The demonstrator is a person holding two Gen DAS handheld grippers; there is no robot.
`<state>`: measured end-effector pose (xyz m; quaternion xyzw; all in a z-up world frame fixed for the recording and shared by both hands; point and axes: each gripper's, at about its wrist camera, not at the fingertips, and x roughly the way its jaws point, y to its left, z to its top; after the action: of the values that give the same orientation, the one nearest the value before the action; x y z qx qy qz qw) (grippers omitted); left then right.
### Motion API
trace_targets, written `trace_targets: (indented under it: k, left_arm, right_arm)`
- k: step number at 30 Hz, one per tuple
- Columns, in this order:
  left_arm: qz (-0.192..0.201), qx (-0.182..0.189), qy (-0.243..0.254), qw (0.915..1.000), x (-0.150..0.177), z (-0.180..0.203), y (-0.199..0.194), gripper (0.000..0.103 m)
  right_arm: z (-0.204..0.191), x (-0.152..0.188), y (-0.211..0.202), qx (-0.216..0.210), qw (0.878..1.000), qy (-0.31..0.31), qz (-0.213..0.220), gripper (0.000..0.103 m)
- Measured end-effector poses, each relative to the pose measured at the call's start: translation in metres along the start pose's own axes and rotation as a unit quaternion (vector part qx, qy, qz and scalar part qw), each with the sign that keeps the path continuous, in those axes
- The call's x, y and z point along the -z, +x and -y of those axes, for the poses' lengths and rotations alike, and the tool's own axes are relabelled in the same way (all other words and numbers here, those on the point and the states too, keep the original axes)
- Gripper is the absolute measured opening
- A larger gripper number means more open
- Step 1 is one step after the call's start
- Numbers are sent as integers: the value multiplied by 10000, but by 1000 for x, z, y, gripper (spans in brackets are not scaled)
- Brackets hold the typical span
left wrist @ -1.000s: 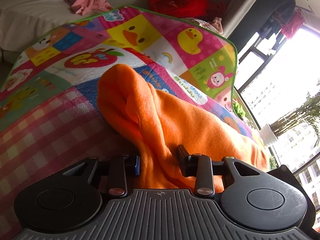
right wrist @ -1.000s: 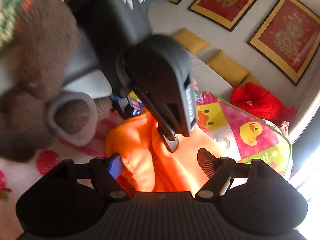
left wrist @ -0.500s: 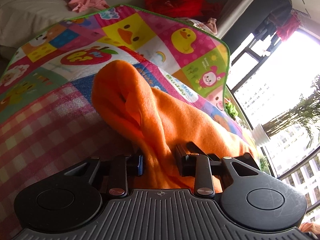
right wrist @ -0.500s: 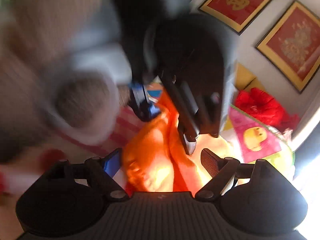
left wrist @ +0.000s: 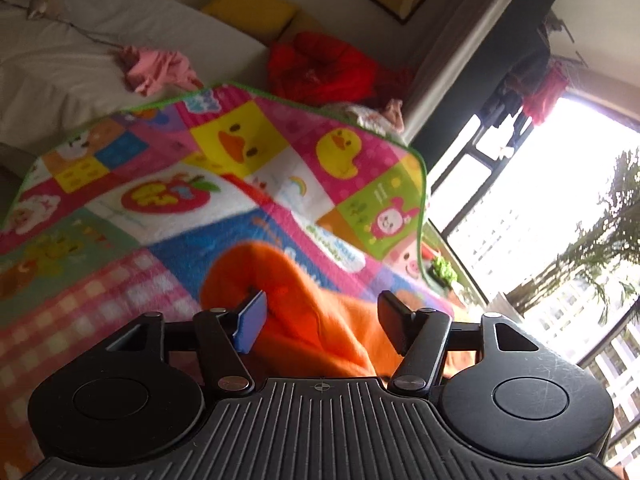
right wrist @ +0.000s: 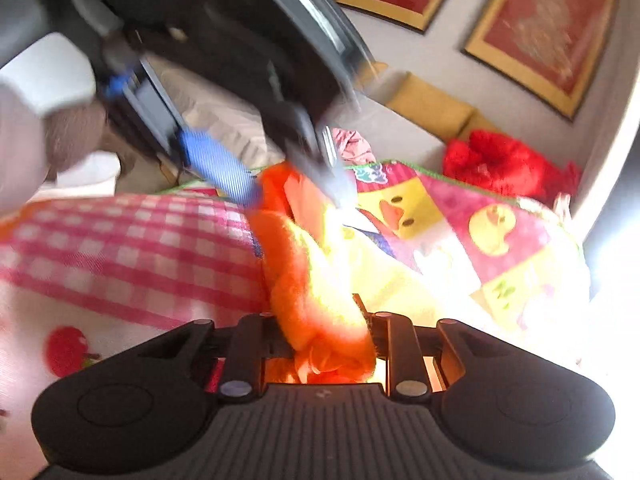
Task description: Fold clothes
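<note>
An orange fleece garment (left wrist: 316, 320) lies bunched on a colourful patchwork play mat (left wrist: 168, 200). My left gripper (left wrist: 320, 320) is open just above it, fingers spread to either side of a fold. In the right wrist view my right gripper (right wrist: 324, 332) is shut on the orange garment (right wrist: 316, 280), which bunches between its fingers. The left gripper (right wrist: 292, 184) shows blurred above that garment, open, its blue pad and other finger at the fold's far end.
A red cloth heap (left wrist: 320, 68) and a pink garment (left wrist: 156, 72) lie beyond the mat on a white sofa (left wrist: 60, 60) with yellow cushions. A bright window (left wrist: 560, 208) is at the right. Framed pictures (right wrist: 540, 32) hang on the wall.
My left gripper opened and let go of the orange garment, then drew back a little. My right gripper closed on the garment's near fold.
</note>
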<state>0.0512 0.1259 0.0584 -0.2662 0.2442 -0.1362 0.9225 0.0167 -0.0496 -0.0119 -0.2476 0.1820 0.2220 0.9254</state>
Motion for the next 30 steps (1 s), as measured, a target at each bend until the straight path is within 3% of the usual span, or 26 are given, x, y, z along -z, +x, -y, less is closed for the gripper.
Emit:
trace_targets:
  k: [2,4,6,9,11,15,18,20,22,25,26,30]
  left_arm:
    - [286,-46,38,9996,-11,5,-12,79]
    - [457,-85,180,9988,-19,15,-18,86]
    - [489,-54,329,9982,-23,27,-15,89]
    - [245,90,540,9982,-18,47,4,91]
    - [-86,167,739,9971,-8,65,27,92]
    - [-851,347,1298,9873,23,106,81,93]
    - [-1235,456,1635,9777,42,134,115,93]
    - [-1454,537,1779,9718,55,148,134,93]
    - [-1601,606,1822,9682,62,157,147,94]
    - [-1659,616,1759,9684,66,157,158,94]
    - [-1646,578,1715,9696,65,152,157,94]
    - [-1468,304,1436,9782,49,117,140,94]
  right_arm:
    - [18,1,-11,-275,9974,662,-40,20]
    - [65,0,-9,-687,9832,1688,-82,19]
    - [102,14,-26,-1044,9568,2714,-22,19]
    - [158,51,-49,-1325,9045,4050,177,19]
    - [192,77,-62,-1228,8761,4652,316,19]
    - [239,118,-69,-311,8715,4888,239,20]
    - [265,138,-64,656,8795,4713,56,22]
    - [283,156,-74,1071,8807,4612,93,22]
    - [300,173,-80,893,8663,4914,20,21]
    - [309,193,-73,-116,8273,5616,-24,20]
    - [304,195,-66,-345,8198,5715,-66,20]
    - [271,183,-41,-969,8063,5832,-198,20]
